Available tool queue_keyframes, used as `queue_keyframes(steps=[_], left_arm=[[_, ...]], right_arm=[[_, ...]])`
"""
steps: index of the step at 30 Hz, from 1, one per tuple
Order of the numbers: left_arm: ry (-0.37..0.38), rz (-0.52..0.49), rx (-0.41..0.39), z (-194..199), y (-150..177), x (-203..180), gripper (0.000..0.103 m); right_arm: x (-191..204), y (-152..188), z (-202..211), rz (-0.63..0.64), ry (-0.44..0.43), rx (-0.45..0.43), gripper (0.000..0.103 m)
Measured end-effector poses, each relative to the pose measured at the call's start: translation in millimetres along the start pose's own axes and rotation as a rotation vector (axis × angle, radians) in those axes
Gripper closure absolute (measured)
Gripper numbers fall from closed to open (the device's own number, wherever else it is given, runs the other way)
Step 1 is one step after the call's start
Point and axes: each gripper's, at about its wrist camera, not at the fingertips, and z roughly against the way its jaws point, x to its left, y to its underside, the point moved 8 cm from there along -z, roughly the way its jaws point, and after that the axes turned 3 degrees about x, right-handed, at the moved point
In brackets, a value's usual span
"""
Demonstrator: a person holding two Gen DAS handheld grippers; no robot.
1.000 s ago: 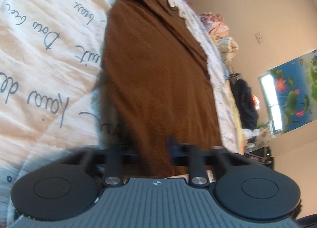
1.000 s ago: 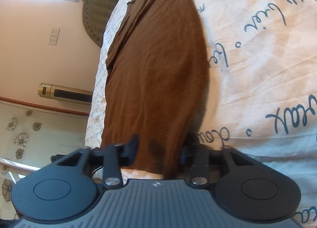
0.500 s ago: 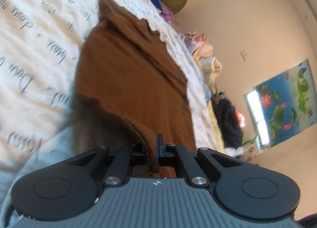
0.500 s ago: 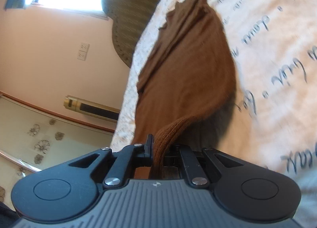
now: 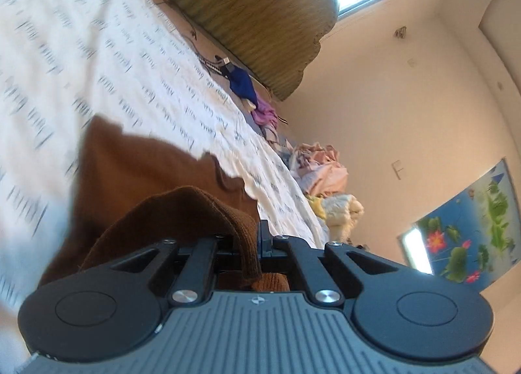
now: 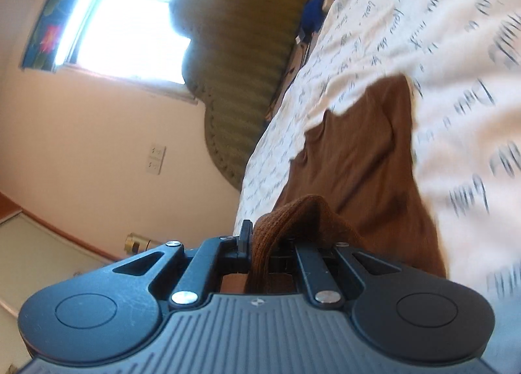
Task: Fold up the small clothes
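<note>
- Left wrist view: the left gripper is clamped on the ribbed hem of the brown knit garment at lower centre, the rest trailing on the script-printed bedspread.
- Right wrist view: the right gripper is likewise pinched shut on that hem.
- If one thin grip slips, a skewed fold is likely.

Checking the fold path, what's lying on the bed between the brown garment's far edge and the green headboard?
Only bare script-printed bedspread lies between the brown garment and the green headboard; both wrist views show it.
</note>
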Motion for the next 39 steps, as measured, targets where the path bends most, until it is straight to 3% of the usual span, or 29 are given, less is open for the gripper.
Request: queue_keyframes(steps=[5,9,12,13,14,15,16,17,19,21,24,27,31,35,39], left_arm=[[-0.057,-0.063,-0.008,-68,-41,-1,0.099],[-0.133,-0.041,-0.013,-115,-64,26,0.099],[-0.206,-0.029,0.003,-150,-75,53,0.099],[-0.228,-0.023,0.015,-158,-78,61,0.099],[-0.248,-0.009,0.020,-164,-81,69,0.099],[-0.243,0.007,0.021,-166,-85,74,0.097],[-0.227,0.028,0.013,-163,-90,76,0.090],[-0.213,0.048,-0.009,-156,-94,76,0.083],[-0.195,0.050,-0.106,-127,-103,69,0.033],[-0.221,0.029,-0.207,-87,-106,61,0.015],[-0.225,0.016,-0.225,-36,-86,54,0.017],[-0.248,0.020,-0.228,12,-41,58,0.017],[-0.304,0.033,-0.202,53,20,69,0.017],[-0.312,0.103,-0.138,54,59,83,0.013],[-0.293,0.171,-0.120,33,61,91,0.010]], right_arm=[[-21,-57,-51,-0.024,0.052,-0.014,0.097],[-57,-96,-85,-0.092,0.106,-0.021,0.097],[-86,-110,-104,-0.198,0.089,-0.014,0.093],[-93,-113,-109,-0.241,0.093,-0.006,0.090],[-98,-115,-112,-0.267,0.099,-0.008,0.077],[-98,-120,-109,-0.273,0.098,-0.040,0.072],[-93,-124,-104,-0.259,0.092,-0.078,0.058],[-85,-128,-96,-0.233,0.080,-0.122,0.036],[-63,-130,-75,-0.173,0.055,-0.197,0.014],[-43,-119,-54,-0.102,0.044,-0.198,0.014],[-23,-79,-16,-0.008,0.057,-0.176,0.014],[-28,-35,13,0.033,0.158,-0.145,0.014],[-50,25,42,-0.007,0.296,-0.102,0.014],[-51,51,42,-0.006,0.302,-0.085,0.014],[-44,43,18,-0.039,0.262,-0.069,0.014]])
